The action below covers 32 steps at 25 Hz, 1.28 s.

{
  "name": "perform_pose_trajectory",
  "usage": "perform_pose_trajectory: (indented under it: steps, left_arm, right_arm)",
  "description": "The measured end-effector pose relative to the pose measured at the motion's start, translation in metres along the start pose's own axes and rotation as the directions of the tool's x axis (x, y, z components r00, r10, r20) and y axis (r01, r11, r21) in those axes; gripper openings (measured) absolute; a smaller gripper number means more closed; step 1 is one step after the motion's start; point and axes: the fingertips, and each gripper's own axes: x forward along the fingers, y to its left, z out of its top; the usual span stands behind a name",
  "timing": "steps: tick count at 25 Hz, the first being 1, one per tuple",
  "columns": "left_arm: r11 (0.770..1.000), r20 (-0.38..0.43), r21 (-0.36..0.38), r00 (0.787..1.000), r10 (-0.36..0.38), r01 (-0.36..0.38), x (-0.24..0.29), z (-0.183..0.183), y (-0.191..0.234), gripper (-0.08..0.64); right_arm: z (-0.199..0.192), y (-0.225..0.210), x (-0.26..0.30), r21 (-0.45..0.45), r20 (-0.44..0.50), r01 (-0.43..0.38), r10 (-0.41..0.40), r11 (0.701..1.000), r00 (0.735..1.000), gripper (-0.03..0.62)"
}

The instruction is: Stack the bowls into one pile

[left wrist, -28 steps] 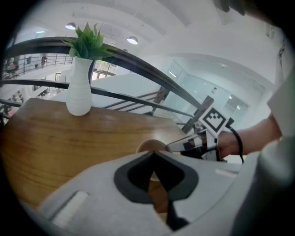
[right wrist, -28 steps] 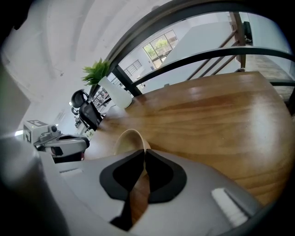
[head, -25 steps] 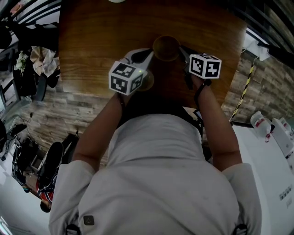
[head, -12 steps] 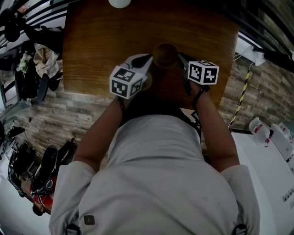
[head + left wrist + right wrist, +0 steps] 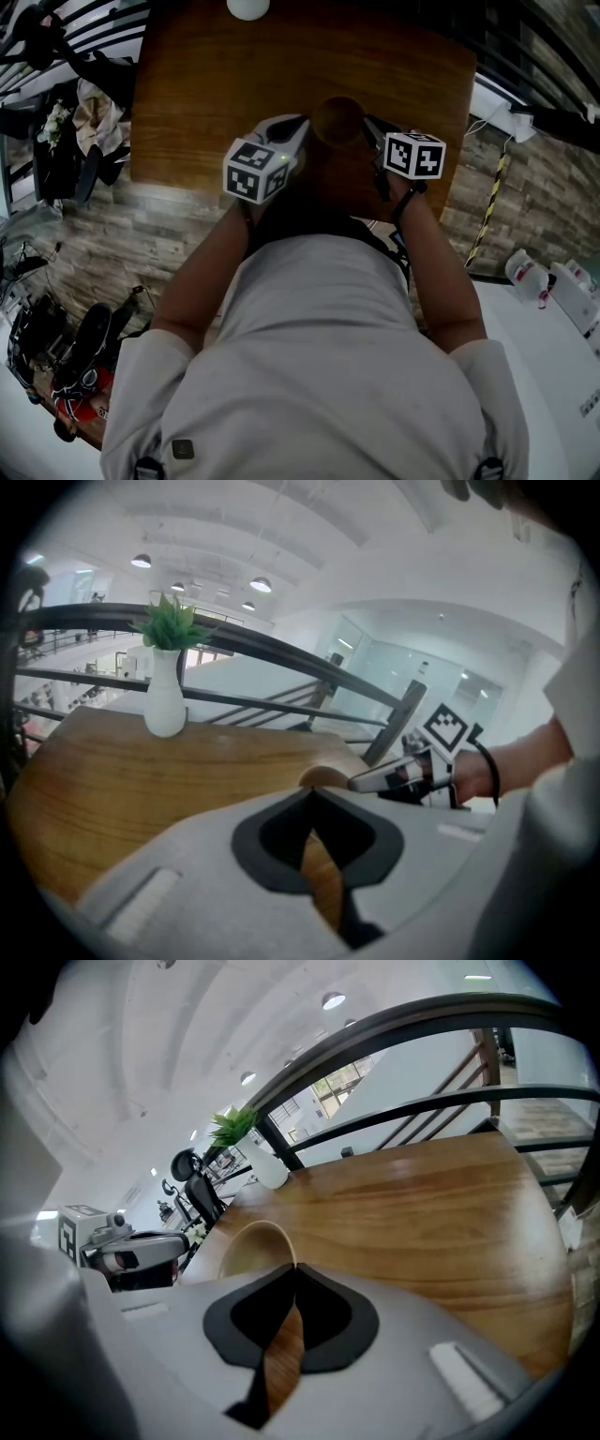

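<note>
On the wooden table (image 5: 234, 75), toward its near side, flanked a brown bowl (image 5: 337, 120) with both grippers.

Held the left gripper (image 5: 298, 129) just left of the bowl and the right gripper (image 5: 372, 122) just right of it, tips aimed inward at its rim. Had both pairs of jaws clenched tip to tip on nothing, with only bare wood showing through the slit behind the tips. Could not tell whether either tip touched the bowl. Caught the bowl's paler inside in the right gripper view, just beyond the closed tips. Saw a white vase (image 5: 165, 700) with a green plant (image 5: 172, 623) at the far edge of the table, well apart from the bowl.
</note>
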Motion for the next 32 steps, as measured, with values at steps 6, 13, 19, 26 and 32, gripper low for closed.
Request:
perform_pose_trajectory:
  steps: [6,13,19,26,32]
  left_arm:
    - [1.0,0.021,-0.004,0.999,0.03,-0.03,-0.017,-0.008,-0.015,0.005]
    - [0.998,0.048,-0.018,0.997,0.063,-0.062,-0.057,-0.013,-0.017,0.005]
    - [0.999,0.047,-0.015,0.998,0.044,-0.044,-0.086,-0.018,-0.01,0.005]
    - [0.999,0.045,0.037,0.999,-0.012,0.01,-0.12,-0.013,0.005,0.005]
    - [0.995,0.042,0.083,0.997,-0.066,0.063,-0.147,-0.009,0.02,0.005]
  right_arm:
    - [-0.012,0.011,-0.018,-0.019,0.005,-0.023,0.023,1.0,1.0,0.015]
    - [-0.021,0.04,-0.028,-0.055,0.01,-0.046,0.046,0.997,0.999,0.015]
    - [-0.019,0.065,-0.039,-0.051,0.049,-0.027,0.029,0.998,0.998,0.015]
    - [-0.028,0.112,-0.038,-0.046,0.078,-0.004,0.008,0.999,0.997,0.015]
    - [-0.038,0.15,-0.031,-0.015,0.113,0.016,-0.015,1.0,0.994,0.015]
